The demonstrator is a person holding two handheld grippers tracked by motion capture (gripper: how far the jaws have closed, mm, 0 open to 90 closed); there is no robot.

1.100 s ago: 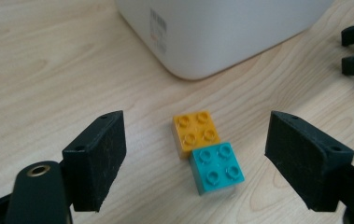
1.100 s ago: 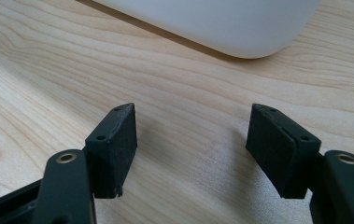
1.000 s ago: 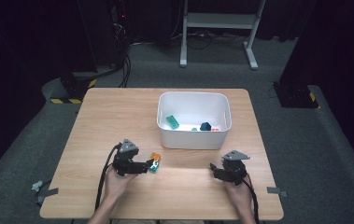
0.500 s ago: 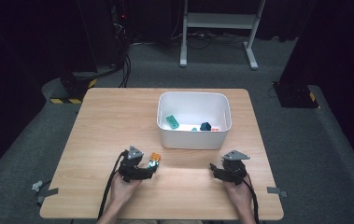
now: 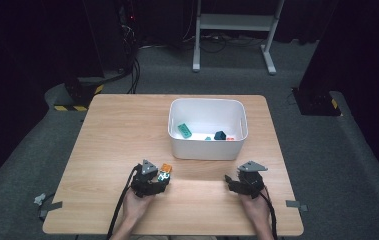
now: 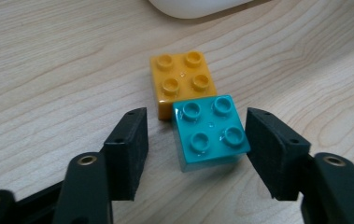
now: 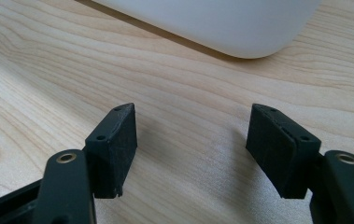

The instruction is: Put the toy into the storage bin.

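Observation:
A teal four-stud brick (image 6: pixel 209 130) lies on the wooden table (image 5: pixel 112 135), touching an orange four-stud brick (image 6: pixel 183 81) just behind it. My left gripper (image 6: pixel 197 122) straddles the teal brick. Its jaws have just been closing; the right one is at the brick's side, while a gap remains at the left one. From the high view, the left gripper (image 5: pixel 158 181) sits low on the table with the orange brick (image 5: pixel 165 168) at its tip. My right gripper (image 7: pixel 193 116) rests open over bare wood, nothing between its jaws, and appears at the front right (image 5: pixel 233 182).
A white bin (image 5: pixel 207 148) stands mid-table beyond both grippers, holding a green brick (image 5: pixel 184 130), a dark blue piece (image 5: pixel 220 135) and small bits. Its rounded wall (image 7: pixel 240 28) lies close ahead of the right gripper. Cables trail off the table's front edge.
The left gripper has sunk toward the table and edged right up to the bricks, with its jaws narrower. The right gripper has stayed where it was.

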